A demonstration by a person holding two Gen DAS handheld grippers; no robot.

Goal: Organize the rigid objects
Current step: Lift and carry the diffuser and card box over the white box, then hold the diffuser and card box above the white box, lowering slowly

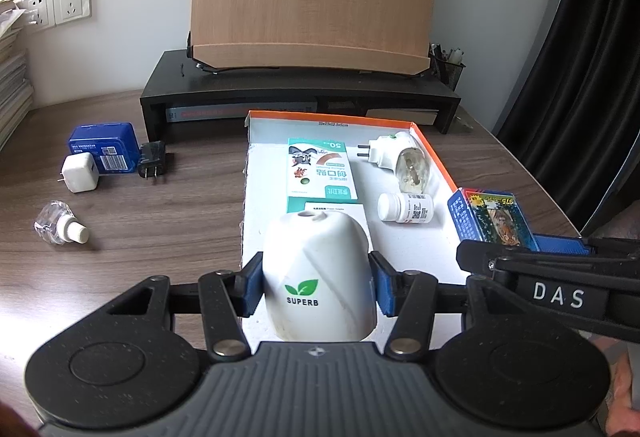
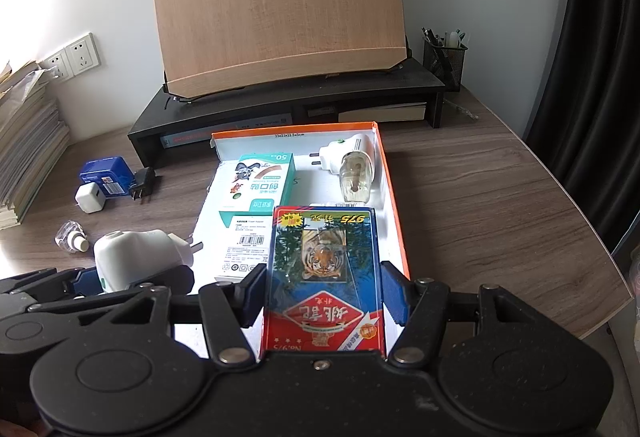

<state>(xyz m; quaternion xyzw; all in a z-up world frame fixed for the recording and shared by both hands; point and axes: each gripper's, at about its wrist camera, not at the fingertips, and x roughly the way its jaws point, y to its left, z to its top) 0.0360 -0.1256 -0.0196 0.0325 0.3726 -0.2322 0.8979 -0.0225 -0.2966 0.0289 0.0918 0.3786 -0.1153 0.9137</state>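
The left hand-held gripper (image 1: pixel 316 287) pinches a white plug-in device (image 1: pixel 318 277) marked SUPERB between its blue pads, holding it over the near left edge of the shallow white box (image 1: pixel 436 153) with an orange rim that lies on the wooden surface (image 1: pixel 160 221). The right hand-held gripper (image 2: pixel 324 297) clamps a card box (image 2: pixel 324 277) with a tiger picture over the box's near right corner. Inside the box lie a green plaster carton (image 1: pixel 320 173), a flat white packet (image 2: pixel 244 249), a white pill bottle (image 1: pixel 406 208) on its side and a plug-in vaporizer (image 1: pixel 400 161). Left of the box, well apart, sit a blue box (image 1: pixel 102 145), a white charger cube (image 1: pixel 80 172), a black plug adapter (image 1: pixel 152 159) and a small clear bottle (image 1: pixel 60 223).
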